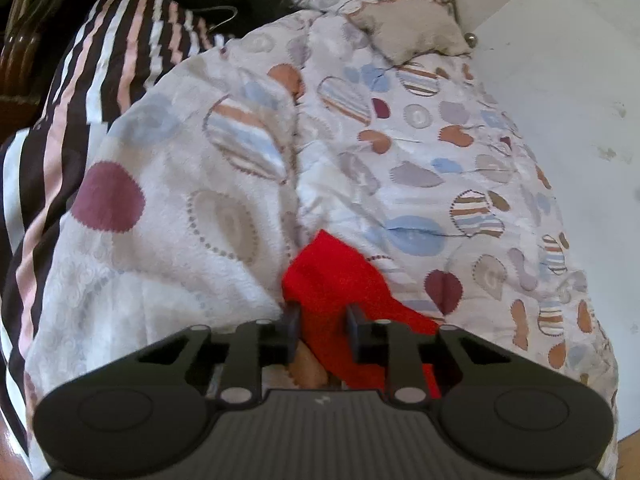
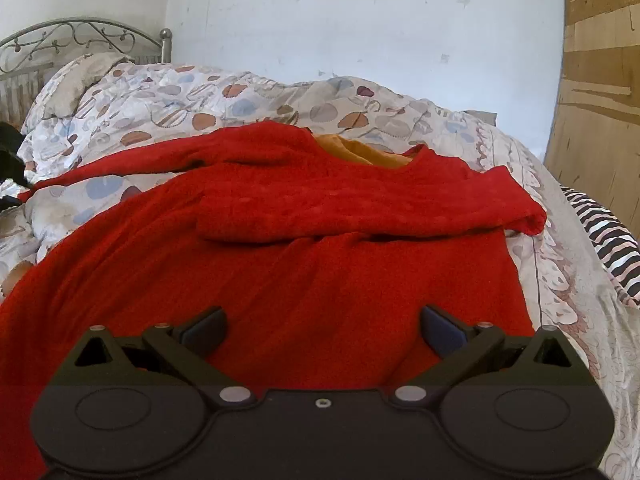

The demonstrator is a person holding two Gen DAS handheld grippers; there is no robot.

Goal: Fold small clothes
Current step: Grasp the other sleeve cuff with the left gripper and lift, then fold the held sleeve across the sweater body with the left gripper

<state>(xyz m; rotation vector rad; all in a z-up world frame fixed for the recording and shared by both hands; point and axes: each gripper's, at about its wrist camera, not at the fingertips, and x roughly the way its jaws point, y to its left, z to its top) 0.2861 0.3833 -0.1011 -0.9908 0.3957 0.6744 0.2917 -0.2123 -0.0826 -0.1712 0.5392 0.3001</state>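
A red knit sweater (image 2: 304,248) lies spread on the patterned bedspread (image 2: 168,96), its right sleeve folded across the chest. An orange lining shows at its collar (image 2: 356,152). My right gripper (image 2: 322,328) is open, just above the sweater's lower body, holding nothing. In the left wrist view, my left gripper (image 1: 323,320) has its fingers close together around a red sleeve end (image 1: 336,276) of the sweater, which lies on the bedspread (image 1: 400,152).
A dark striped blanket (image 1: 80,92) lies at the left of the bed and shows at the right edge (image 2: 612,248) in the right wrist view. A metal headboard (image 2: 72,44) and pillow (image 2: 76,84) are at the far end. A white wall (image 2: 360,20) runs alongside.
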